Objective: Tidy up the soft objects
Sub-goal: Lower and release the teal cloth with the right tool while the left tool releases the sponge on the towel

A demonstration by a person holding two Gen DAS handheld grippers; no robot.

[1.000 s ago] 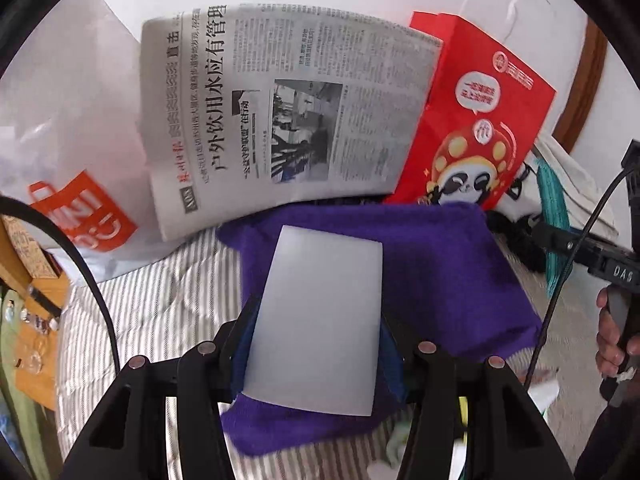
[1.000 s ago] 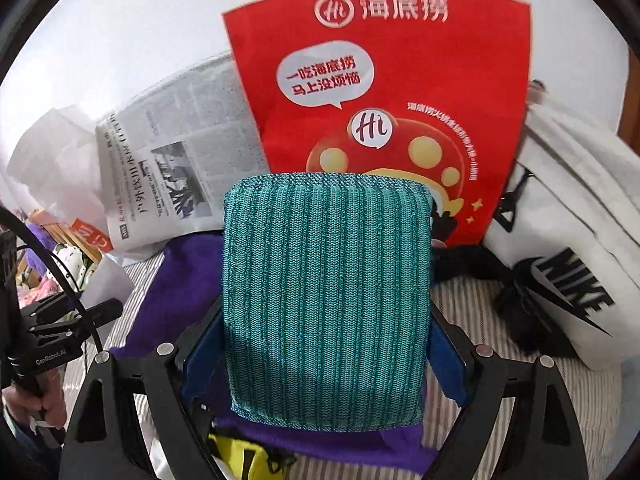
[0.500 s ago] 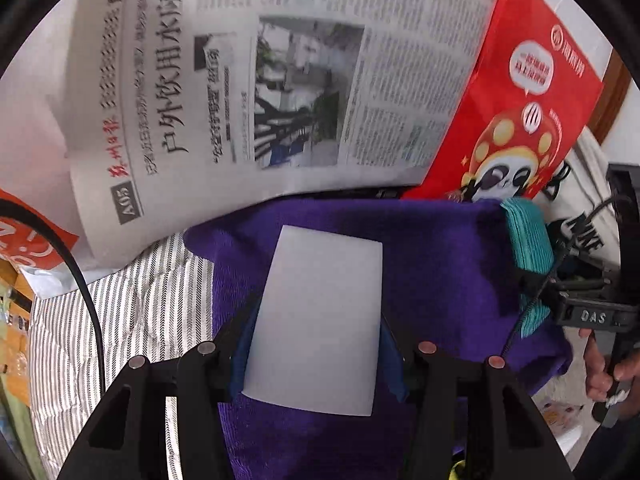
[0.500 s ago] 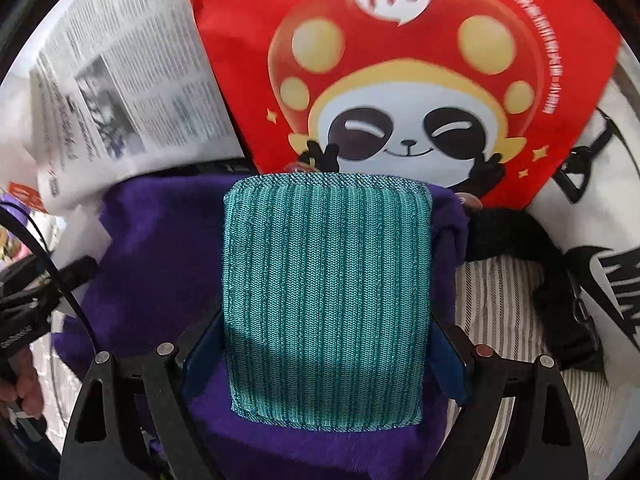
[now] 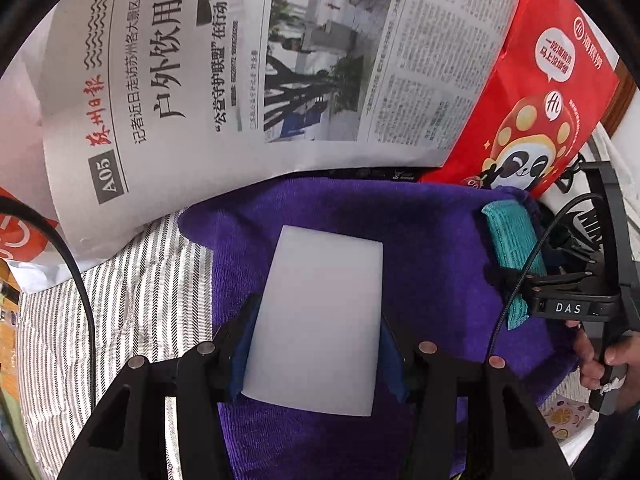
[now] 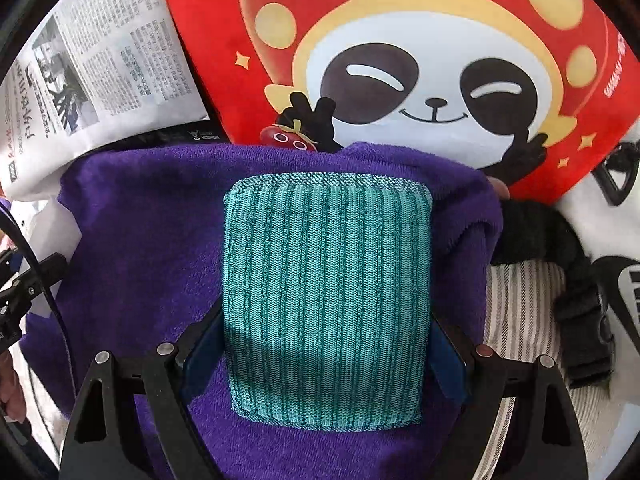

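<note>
The left tool (image 5: 316, 344) is clamped on a pale white pad (image 5: 316, 320), and the right tool (image 6: 326, 356) is clamped on a teal ribbed cloth (image 6: 326, 300). Both held pieces point away from the tools, long axes running forward, directly over the purple towel (image 5: 420, 248) spread on the striped bed (image 5: 132, 300) (newspaper (image 5: 240, 60) and red bag (image 6: 400, 40) stand behind). The towel lies straight below each tool, the right one near its far right edge.

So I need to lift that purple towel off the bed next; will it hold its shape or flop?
Probably floppy: the purple towel is plush and already bunches into soft folds at its right edge. It looks light, and its fuzzy pile should grip rather than slip. Expect it to drape and drag over the striped bedding.
</note>
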